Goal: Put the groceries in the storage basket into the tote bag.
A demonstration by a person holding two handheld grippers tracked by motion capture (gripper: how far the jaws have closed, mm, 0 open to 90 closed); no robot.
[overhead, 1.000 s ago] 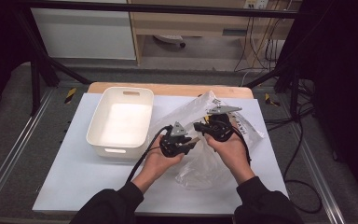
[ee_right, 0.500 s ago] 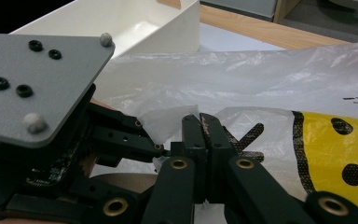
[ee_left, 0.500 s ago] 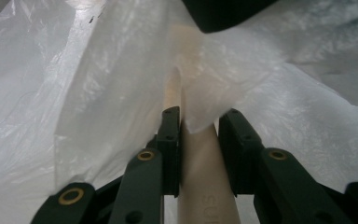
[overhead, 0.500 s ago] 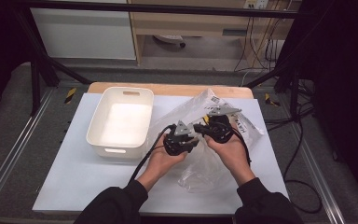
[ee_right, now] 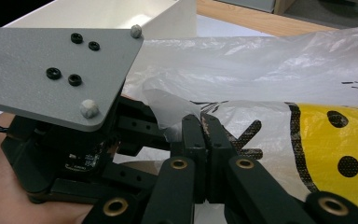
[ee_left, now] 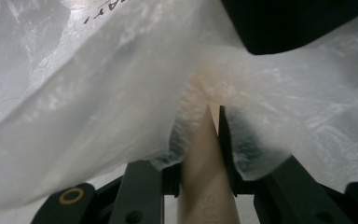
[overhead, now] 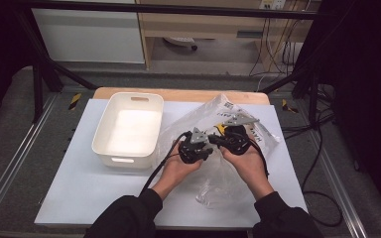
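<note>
One crinkled translucent plastic bag point(overhead: 228, 168), yellow-printed.

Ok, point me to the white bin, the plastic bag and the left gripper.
white bin point(overhead: 110, 148), high view, left rim.
plastic bag point(overhead: 223, 186), high view, bare film near the person.
left gripper point(overhead: 209, 148), high view, jaw tips at the bag.

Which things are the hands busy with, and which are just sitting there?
Busy with:
- plastic bag, pinched by both grippers
- left gripper, jaws shut on the bag's film
- right gripper, jaws shut on the bag's film

Just sitting there:
- white bin, beside the bag
- cables off the table's right edge
</note>
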